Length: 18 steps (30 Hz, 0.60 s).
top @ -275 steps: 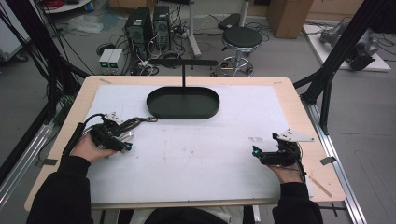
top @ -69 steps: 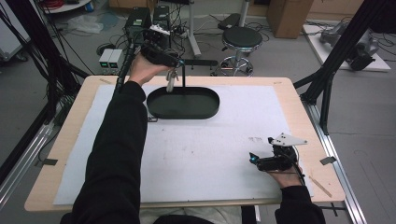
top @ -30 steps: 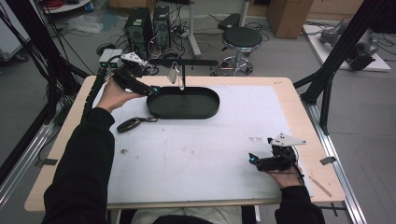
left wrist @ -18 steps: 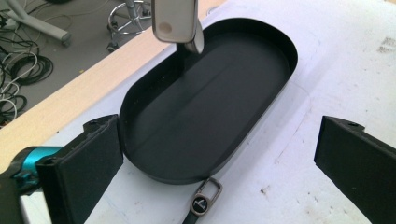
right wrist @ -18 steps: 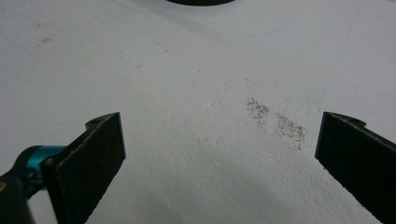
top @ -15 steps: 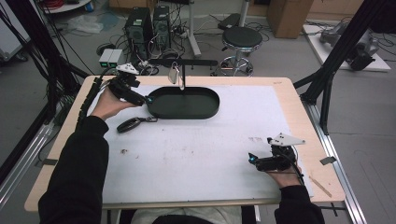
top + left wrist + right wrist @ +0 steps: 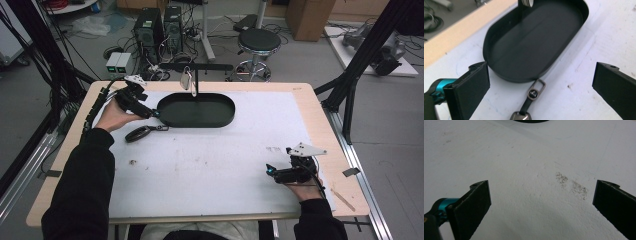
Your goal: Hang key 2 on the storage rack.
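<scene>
Left gripper (image 7: 541,82) is wide open, holding nothing, hovering over the key fob (image 7: 529,102) lying on the mat just beside the black tray (image 7: 506,45); the fob's lower end is cut off. Right gripper (image 7: 541,202) gapes empty over bare mat.

Table (image 7: 320,107); tray (image 7: 196,111); key fob (image 7: 141,133)

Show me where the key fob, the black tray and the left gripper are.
key fob (image 7: 137,134): high view, on its dark body.
black tray (image 7: 529,47): left gripper view, on its bare floor.
left gripper (image 7: 150,113): high view, between its fingertips.
</scene>
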Each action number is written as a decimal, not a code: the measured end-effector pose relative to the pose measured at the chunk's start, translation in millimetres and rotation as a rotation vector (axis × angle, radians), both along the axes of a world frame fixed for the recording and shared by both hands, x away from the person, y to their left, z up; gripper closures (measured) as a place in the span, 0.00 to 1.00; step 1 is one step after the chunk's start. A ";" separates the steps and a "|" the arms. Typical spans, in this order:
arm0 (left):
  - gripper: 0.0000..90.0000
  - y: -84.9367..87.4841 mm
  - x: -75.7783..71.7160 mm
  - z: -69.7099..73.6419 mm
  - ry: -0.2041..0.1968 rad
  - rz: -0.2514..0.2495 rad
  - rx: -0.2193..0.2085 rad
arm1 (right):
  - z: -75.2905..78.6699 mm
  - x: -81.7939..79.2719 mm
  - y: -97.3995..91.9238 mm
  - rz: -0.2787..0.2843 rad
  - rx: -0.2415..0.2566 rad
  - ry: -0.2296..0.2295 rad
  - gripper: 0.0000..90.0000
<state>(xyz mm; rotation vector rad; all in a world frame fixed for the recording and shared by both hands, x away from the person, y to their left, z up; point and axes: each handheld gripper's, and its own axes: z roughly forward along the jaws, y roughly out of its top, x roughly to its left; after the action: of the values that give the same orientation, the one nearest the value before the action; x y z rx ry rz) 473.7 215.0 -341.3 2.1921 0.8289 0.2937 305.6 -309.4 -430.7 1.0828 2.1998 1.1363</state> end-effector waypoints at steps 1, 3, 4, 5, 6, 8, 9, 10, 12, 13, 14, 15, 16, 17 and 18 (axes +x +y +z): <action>0.02 0.9 0.9 -1.1 0.010 -0.003 0.010 | 0.0 0.0 0.0 0.000 0.000 0.000 0.01; 0.02 2.6 2.8 -4.9 0.023 -0.001 0.022 | -0.1 0.0 0.0 0.000 -0.001 0.000 0.01; 0.02 3.2 3.4 -6.6 0.031 0.001 0.025 | -0.2 0.1 -0.1 0.000 -0.002 0.000 0.01; 0.02 4.1 4.4 -8.5 0.040 0.000 0.030 | -0.2 0.0 -0.1 -0.001 -0.002 0.001 0.01; 0.02 5.1 5.3 -11.1 0.047 0.002 0.039 | -0.2 -0.2 -0.3 -0.003 -0.003 0.002 0.01; 0.02 7.2 6.2 -14.0 0.046 0.004 0.043 | -0.3 -0.3 -0.7 -0.005 -0.005 -0.002 0.01; 0.02 8.4 6.4 -15.9 0.046 0.006 0.036 | -0.4 -0.4 -0.8 -0.004 -0.005 -0.002 0.01; 0.02 8.4 6.4 -15.9 0.046 0.006 0.036 | -0.4 -0.4 -0.8 -0.004 -0.005 -0.002 0.01; 0.02 11.4 6.8 -20.0 0.055 0.000 0.025 | -0.4 -0.9 -1.0 -0.004 -0.004 0.003 0.01; 0.02 13.1 7.0 -22.6 0.065 -0.007 0.012 | -0.4 -1.1 -1.2 -0.008 -0.006 0.001 0.01; 0.02 15.3 6.9 -27.4 0.079 -0.011 0.005 | -0.5 -1.2 -1.4 -0.007 -0.008 0.000 0.01; 0.02 15.3 6.9 -27.4 0.079 -0.011 0.005 | -0.5 -1.2 -1.4 -0.008 -0.007 0.000 0.01; 0.02 16.9 7.2 -32.8 0.088 -0.009 0.020 | -0.5 -1.3 -1.5 -0.009 -0.009 0.000 0.01; 0.02 17.8 7.3 -35.8 0.096 -0.009 0.026 | -0.6 -1.3 -1.5 -0.008 -0.010 -0.001 0.01; 0.02 18.2 7.4 -37.5 0.099 -0.011 0.028 | -0.7 -1.5 -1.5 -0.009 -0.010 0.002 0.01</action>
<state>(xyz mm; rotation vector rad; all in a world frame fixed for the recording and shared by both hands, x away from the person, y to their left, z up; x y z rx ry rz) 481.1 233.2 -378.8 2.2514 0.8714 0.1943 304.2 -310.9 -431.4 1.0892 2.1979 1.1202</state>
